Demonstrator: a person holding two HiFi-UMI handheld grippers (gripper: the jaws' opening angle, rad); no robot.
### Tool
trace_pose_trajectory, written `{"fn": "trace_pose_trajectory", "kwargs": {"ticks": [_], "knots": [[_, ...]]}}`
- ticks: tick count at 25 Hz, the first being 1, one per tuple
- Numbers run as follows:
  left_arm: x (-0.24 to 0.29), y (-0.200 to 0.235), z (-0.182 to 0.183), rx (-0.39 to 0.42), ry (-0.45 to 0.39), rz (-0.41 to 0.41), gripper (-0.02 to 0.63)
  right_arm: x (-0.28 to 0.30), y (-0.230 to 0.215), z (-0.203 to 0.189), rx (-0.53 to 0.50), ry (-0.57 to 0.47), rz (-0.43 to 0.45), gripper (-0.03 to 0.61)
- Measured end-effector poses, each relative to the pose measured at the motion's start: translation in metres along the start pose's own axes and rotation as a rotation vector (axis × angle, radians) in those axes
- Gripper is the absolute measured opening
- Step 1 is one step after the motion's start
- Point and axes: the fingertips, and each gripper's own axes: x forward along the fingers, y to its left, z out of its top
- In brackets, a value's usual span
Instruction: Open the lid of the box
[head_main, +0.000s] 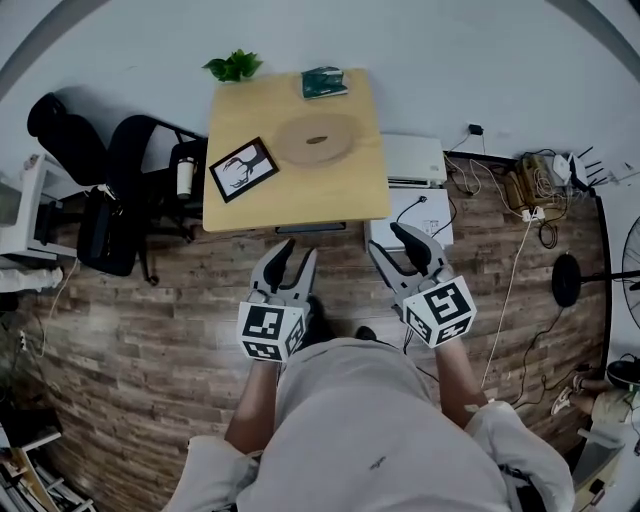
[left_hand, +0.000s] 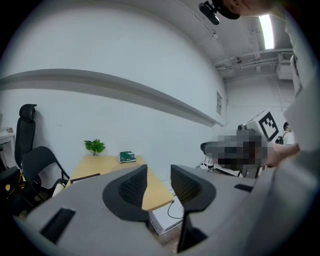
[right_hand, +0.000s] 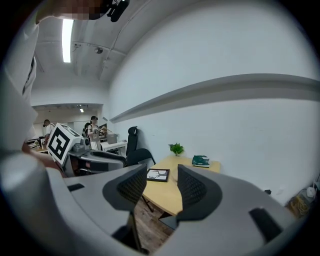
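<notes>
A round, flat wooden box (head_main: 315, 138) with a slot in its lid lies on the light wooden table (head_main: 240, 115). A small dark green box (head_main: 325, 82) sits at the table's far edge, also seen in the left gripper view (left_hand: 127, 157) and the right gripper view (right_hand: 201, 160). My left gripper (head_main: 298, 255) and right gripper (head_main: 394, 241) hover side by side over the floor, short of the table's near edge. Both stand open with nothing between the jaws, as the left gripper (left_hand: 159, 182) and right gripper (right_hand: 159, 187) views show.
A black picture frame (head_main: 243, 169) and a small potted plant (head_main: 233, 66) share the table. Black office chairs (head_main: 120, 170) stand to its left. A white appliance (head_main: 415, 160) sits at its right, with cables and a power strip (head_main: 530, 195) along the wall.
</notes>
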Motion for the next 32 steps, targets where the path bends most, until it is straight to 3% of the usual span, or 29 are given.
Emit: {"fn": "trace_pose_trajectory", "kwargs": {"ticks": [18,32], "knots": [[0.012,0.1,0.0,0.018,0.038,-0.095,0.149,0.096,0.031,0.008,0.026,0.046,-0.066,0.21],[0.032,0.113,-0.006,-0.004,0.071,-0.09,0.153,0.117,0.01,0.005,0.027,0.077,-0.072,0.212]]}}
